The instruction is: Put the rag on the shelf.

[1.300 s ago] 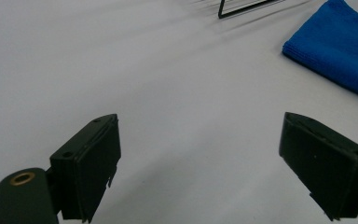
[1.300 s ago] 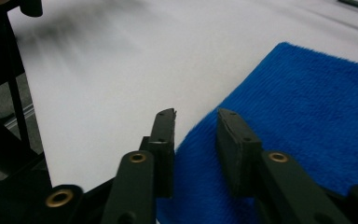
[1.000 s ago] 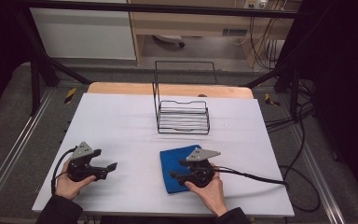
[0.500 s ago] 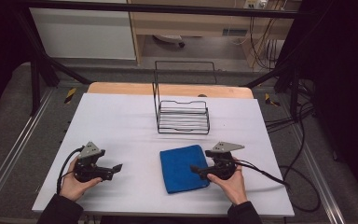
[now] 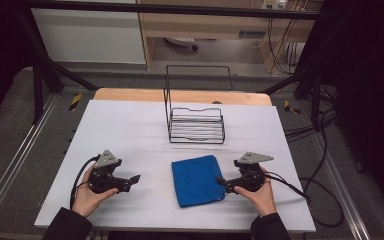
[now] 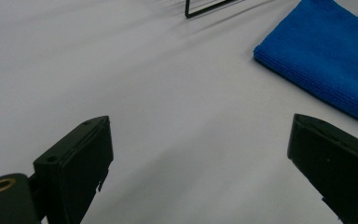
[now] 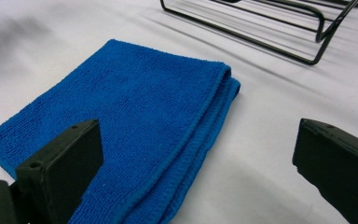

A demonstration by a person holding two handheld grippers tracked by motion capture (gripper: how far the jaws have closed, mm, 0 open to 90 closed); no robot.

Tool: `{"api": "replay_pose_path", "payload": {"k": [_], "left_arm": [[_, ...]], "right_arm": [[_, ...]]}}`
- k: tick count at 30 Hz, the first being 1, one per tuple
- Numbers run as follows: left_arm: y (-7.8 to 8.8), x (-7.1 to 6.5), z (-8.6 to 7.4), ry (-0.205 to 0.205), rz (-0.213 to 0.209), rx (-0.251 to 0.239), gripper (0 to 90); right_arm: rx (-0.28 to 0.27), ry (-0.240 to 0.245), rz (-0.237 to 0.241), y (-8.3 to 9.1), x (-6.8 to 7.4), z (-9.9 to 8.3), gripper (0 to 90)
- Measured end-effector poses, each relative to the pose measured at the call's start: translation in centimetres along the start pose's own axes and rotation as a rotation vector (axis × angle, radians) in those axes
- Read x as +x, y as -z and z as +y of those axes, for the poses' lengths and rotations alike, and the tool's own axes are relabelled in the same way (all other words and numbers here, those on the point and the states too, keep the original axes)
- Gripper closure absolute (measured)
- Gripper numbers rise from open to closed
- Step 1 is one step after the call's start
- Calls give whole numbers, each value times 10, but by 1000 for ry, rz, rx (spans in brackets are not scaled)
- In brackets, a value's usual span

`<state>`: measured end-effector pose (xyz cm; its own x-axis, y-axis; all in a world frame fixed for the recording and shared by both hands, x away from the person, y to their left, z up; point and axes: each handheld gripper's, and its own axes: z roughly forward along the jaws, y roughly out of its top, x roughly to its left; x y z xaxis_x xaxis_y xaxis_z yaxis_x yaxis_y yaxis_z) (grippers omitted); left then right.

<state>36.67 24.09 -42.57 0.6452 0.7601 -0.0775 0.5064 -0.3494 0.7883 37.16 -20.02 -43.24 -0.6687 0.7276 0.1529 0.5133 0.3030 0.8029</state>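
On a white table [image 5: 130,125] in a dim lab, a folded blue cloth [image 5: 197,179] lies at 6 o'clock from a wire rack [image 5: 196,125]. The right gripper [image 5: 221,182], over the cloth a second ago, has backed off to 3 o'clock, jaws just opening, empty; the left gripper [image 5: 136,178] rests open at 9 o'clock.

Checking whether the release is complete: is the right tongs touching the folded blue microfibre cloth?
Cannot tell. In the right gripper view the open right tongs straddle the folded blue microfibre cloth; its left jaw overlaps the fabric, with no plain gap or contact.
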Motion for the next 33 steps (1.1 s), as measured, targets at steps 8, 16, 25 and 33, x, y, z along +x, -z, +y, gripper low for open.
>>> {"api": "replay_pose_path", "payload": {"k": [8,16,25,33], "left_arm": [[-12,-15,18,-25,-12,12,73],[-29,-30,37,-38,-24,18,73],[-46,-41,56,-51,-20,28,81],[-66,-45,64,6,-16,28,146]], "right_arm": [[-1,2,-20,5,-3,0,18],[-13,11,-27,9,-3,1,16],[-15,11,-25,9,-3,1,15],[-10,10,-28,9,-3,1,15]]}}
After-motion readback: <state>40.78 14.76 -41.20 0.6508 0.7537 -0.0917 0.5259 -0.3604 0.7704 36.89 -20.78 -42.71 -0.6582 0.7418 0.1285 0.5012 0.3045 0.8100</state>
